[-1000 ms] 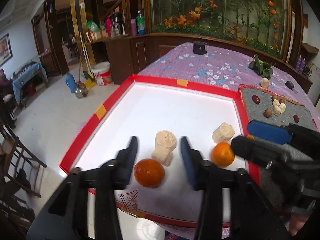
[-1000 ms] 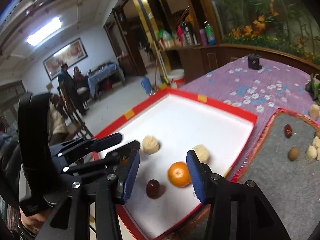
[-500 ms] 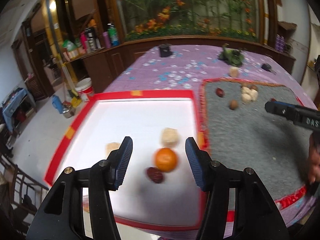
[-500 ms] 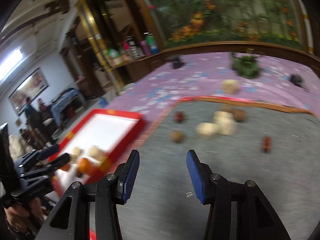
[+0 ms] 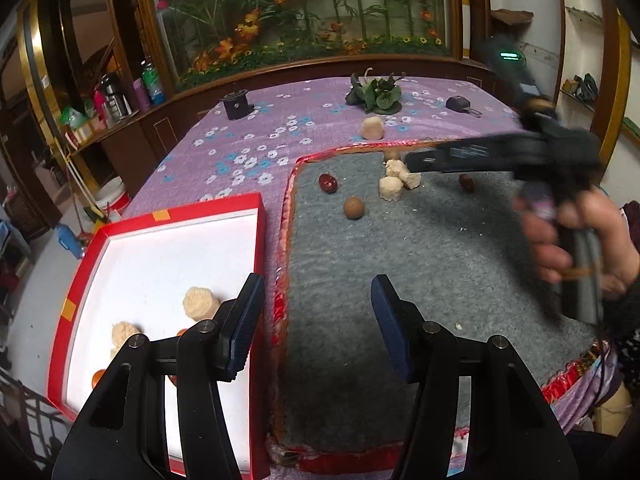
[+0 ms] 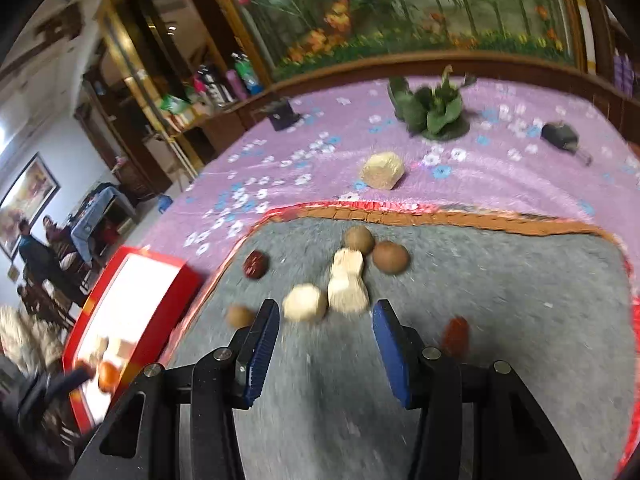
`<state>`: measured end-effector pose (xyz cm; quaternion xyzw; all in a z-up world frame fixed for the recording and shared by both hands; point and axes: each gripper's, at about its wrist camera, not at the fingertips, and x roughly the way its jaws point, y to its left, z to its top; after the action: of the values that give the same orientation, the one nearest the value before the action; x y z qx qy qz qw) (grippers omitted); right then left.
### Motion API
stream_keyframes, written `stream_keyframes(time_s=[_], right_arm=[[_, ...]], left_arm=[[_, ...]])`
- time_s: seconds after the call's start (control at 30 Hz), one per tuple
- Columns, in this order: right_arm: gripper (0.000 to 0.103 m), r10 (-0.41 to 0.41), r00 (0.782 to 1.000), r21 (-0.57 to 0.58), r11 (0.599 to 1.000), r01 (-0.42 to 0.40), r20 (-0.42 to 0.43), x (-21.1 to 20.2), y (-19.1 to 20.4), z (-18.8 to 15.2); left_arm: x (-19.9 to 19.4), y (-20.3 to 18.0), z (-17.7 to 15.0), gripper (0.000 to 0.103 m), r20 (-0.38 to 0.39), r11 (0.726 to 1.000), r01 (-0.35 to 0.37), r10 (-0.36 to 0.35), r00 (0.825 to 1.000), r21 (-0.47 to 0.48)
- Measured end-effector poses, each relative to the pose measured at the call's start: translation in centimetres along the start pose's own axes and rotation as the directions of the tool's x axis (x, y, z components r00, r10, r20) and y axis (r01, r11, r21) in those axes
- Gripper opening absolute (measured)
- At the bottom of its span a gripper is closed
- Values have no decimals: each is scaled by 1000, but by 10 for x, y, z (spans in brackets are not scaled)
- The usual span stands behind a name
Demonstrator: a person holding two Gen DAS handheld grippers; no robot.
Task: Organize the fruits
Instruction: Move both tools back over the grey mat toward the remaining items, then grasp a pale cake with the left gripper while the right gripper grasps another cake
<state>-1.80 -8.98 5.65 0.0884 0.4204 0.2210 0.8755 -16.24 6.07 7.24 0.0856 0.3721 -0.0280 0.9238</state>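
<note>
Lighting: dim, warm indoor light; the glossy white floor of the red-rimmed rectangular tray (image 5: 256,240) glares overexposed. Distortion: strong fisheye bending, black vignetted corners. Blur: right-wrist view smeared throughout; left-wrist view sharp except the streaked black handheld right gripper (image 5: 424,158). Shadows: soft and faint.

Purple flowered tablecloth (image 5: 256,148) over the table. Leafy green plant (image 5: 376,96) at its far side, small black cylinder (image 5: 237,106) to the left, dark gadget (image 5: 460,104) to the right. Bottles (image 5: 150,84) on wooden counter. White bucket (image 5: 114,198) on floor. Flower mural (image 5: 304,12) behind.
</note>
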Motion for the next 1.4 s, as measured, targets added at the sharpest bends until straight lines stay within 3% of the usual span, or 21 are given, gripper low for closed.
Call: stream_keyframes(time_s=[0.1, 0.13, 0.27, 0.4, 0.53, 0.6, 0.73, 0.9, 0.97, 1.0, 1.07, 1.23, 1.4], right_arm=[[47, -16, 998, 33, 999, 18, -54, 28, -2, 12], [38, -25, 997, 33, 999, 27, -70, 33, -3, 13], [26, 20, 998, 15, 1000, -19, -67, 34, -13, 10], [26, 173, 984, 153, 974, -165, -39, 20, -48, 17], [26, 240, 967, 225, 941, -253, 82, -9, -72, 28], [26, 282, 949, 288, 906, -311, 137, -20, -88, 30], [26, 271, 944, 321, 892, -320, 189, -33, -99, 34], [26, 275, 944, 332, 886, -322, 182, -34, -97, 34], [26, 278, 944, 327, 888, -323, 178, -33, -93, 34], [26, 279, 943, 325, 888, -324, 179, -33, -93, 34], [26, 279, 942, 318, 890, -326, 184, -35, -94, 34], [26, 268, 944, 320, 893, -318, 190, -33, -94, 34], [26, 269, 939, 289, 901, -324, 213, -36, -90, 33]], left_arm=[[4, -2, 6, 56, -14, 1000, -6, 6, 1000, 6], [5, -2, 7, 56, -17, 1000, -8, 8, 1000, 5], [16, -6, 21, 56, -30, 1000, -14, 14, 999, 21], [40, -22, 43, 56, -49, 999, 4, -2, 999, 51], [71, -45, 67, 56, -89, 996, 51, -45, 995, 75], [88, -56, 78, 55, -108, 991, 92, -82, 991, 94], [123, -66, 92, 55, -162, 989, 104, -87, 983, 102], [152, -76, 93, 55, -217, 986, 113, -85, 972, 124], [160, -77, 92, 45, -231, 987, 115, -86, 969, 113], [161, -76, 92, 44, -216, 988, 116, -92, 972, 102], [160, -74, 92, 29, -208, 991, 94, -73, 975, 91], [145, -68, 91, 28, -164, 995, 96, -88, 983, 40], [96, -63, 85, 28, -47, 999, 48, -47, 998, 26]])
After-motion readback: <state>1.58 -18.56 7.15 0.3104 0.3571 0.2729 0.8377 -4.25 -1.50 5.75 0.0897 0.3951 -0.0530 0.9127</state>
